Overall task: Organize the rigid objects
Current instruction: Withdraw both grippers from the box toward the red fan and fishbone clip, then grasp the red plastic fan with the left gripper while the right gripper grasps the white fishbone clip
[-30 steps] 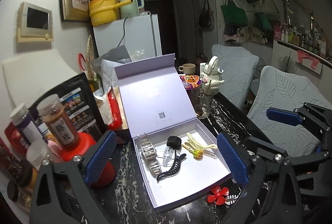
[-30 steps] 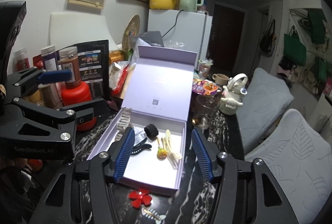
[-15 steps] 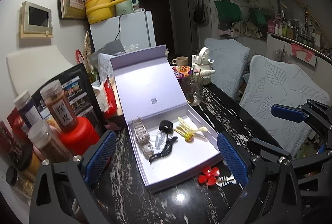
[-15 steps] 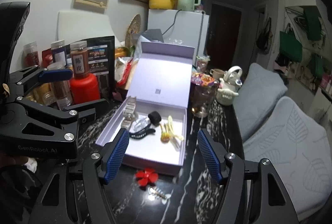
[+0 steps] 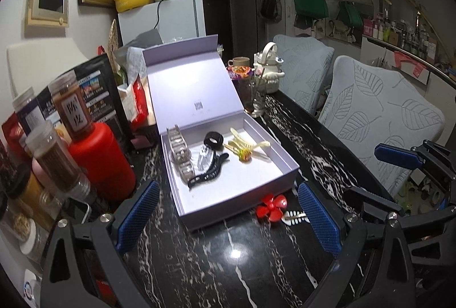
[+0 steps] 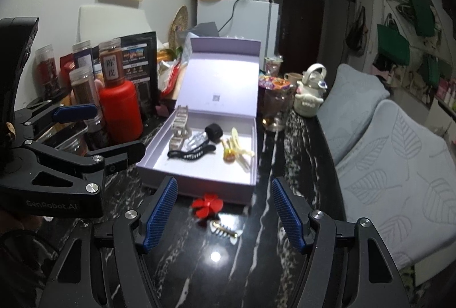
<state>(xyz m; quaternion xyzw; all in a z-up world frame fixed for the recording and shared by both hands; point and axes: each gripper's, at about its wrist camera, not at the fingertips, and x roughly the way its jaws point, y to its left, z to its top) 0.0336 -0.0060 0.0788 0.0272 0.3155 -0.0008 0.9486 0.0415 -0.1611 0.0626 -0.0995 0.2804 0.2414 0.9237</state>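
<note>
An open lilac box [image 5: 242, 182] [image 6: 199, 168] stands on the black marble table, lid up. In it lie a silver watch band [image 5: 179, 154] [image 6: 179, 128], a black claw clip [image 5: 208, 175] [image 6: 193, 154], a black ring [image 5: 214, 140] and yellow clips [image 5: 245, 145] [image 6: 240, 151]. Before the box's front wall, a red flower clip [image 5: 270, 206] [image 6: 207, 204] and a white fishbone clip [image 5: 295, 216] [image 6: 223, 229] rest on the table. My left gripper [image 5: 228, 188] hovers open in front of the box. My right gripper [image 6: 224, 185] is open above the two loose clips, holding nothing.
A red canister [image 5: 99, 159] and several spice jars [image 5: 54, 157] crowd the table's left side. A glass [image 5: 255, 97] and a white teapot [image 5: 269, 71] stand behind the box. Leaf-patterned chairs [image 5: 370, 114] line the right edge. Bare tabletop [image 5: 228, 265] lies below the grippers.
Both grippers drew back from the box and sank, so the red flower and fishbone clips came fully into view. The right jaws widened a little.
</note>
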